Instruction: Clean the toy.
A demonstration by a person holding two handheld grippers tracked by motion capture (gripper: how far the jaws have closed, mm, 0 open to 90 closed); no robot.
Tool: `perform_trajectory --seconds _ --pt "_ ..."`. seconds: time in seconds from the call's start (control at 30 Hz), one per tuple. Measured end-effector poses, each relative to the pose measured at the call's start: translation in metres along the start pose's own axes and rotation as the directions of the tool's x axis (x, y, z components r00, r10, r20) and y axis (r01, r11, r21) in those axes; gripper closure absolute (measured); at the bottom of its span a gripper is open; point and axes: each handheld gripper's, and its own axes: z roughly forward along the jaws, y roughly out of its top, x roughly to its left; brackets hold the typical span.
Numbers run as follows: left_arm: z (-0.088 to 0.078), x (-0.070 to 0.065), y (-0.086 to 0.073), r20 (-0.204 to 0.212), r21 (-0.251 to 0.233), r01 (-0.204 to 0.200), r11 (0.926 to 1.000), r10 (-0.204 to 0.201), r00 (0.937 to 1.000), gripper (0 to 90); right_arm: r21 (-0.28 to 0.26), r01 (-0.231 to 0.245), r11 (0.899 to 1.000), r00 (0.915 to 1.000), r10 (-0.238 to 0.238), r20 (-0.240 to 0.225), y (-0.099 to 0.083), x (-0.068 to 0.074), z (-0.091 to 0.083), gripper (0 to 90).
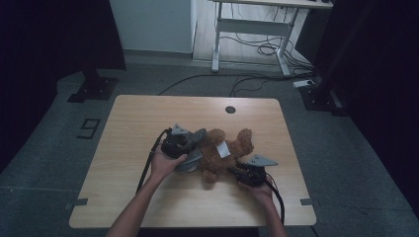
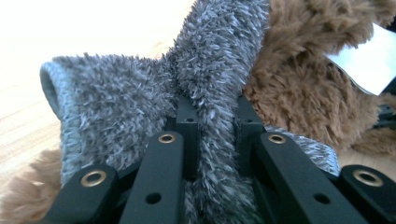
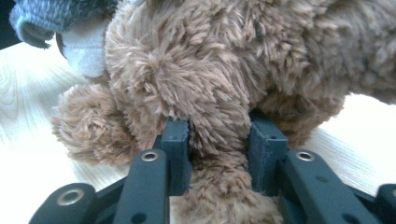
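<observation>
**Two claws on one bear, each gripping a different part**

The brown teddy bear (image 1: pixel 222 150) lies on the wooden counter (image 1: pixel 123 148) between both hands, its long axis running across from left to right. The left claw (image 2: pixel 212 126) is clenched on a fold of the grey fuzzy garment (image 2: pixel 140 102) at the bear's left end. The right claw (image 3: pixel 219 135) is grasping a brown limb, I think a leg. The garment lies straight ahead of the left claw.

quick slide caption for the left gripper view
Left gripper pinching a fold of grey fuzzy garment beside the brown teddy bear.
</observation>
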Motion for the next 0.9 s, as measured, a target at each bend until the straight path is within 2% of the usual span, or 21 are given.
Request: perform_trajectory --seconds 0.23,0.4,0.47,0.6,0.73,0.9 --pt "-0.004 -0.001 -0.008 0.019 -0.016 0.0 0.9999 0.001 0.9998 77.1 -0.003 -0.014 1.0 0.9999 0.014 -0.004 0.002 0.0 -0.006 51.3" --pt "-0.005 -0.007 -0.014 0.013 -0.023 -0.021 0.9995 0.021 0.9997 77.1 -0.023 -0.023 0.999 0.9997 0.023 -0.004 0.004 0.0 -0.01 43.9" --pt "-0.006 -0.008 -0.016 0.014 -0.028 -0.025 0.9993 0.026 0.9996 77.2 -0.043 -0.025 0.999 0.9995 0.026 0.015 0.005 0.0 -0.013 39.3" --pt "-0.007 -0.012 -0.022 0.017 -0.038 -0.036 0.9986 0.037 0.9992 77.4 -0.12 -0.079 0.99 0.9957 0.084 0.037 0.012 -0.004 -0.025 31.7" --pt "-0.008 -0.018 -0.029 0.016 -0.052 -0.054 0.9972 0.055 0.9984 77.5 -0.15 -0.081 0.985 0.9922 0.094 0.082 0.019 -0.008 -0.036 25.1" --pt "-0.01 -0.026 -0.036 0.017 -0.058 -0.078 0.9952 0.08 0.9967 77.5 -0.184 -0.106 0.977 0.9854 0.128 0.112 0.028 -0.015 -0.044 19.8"
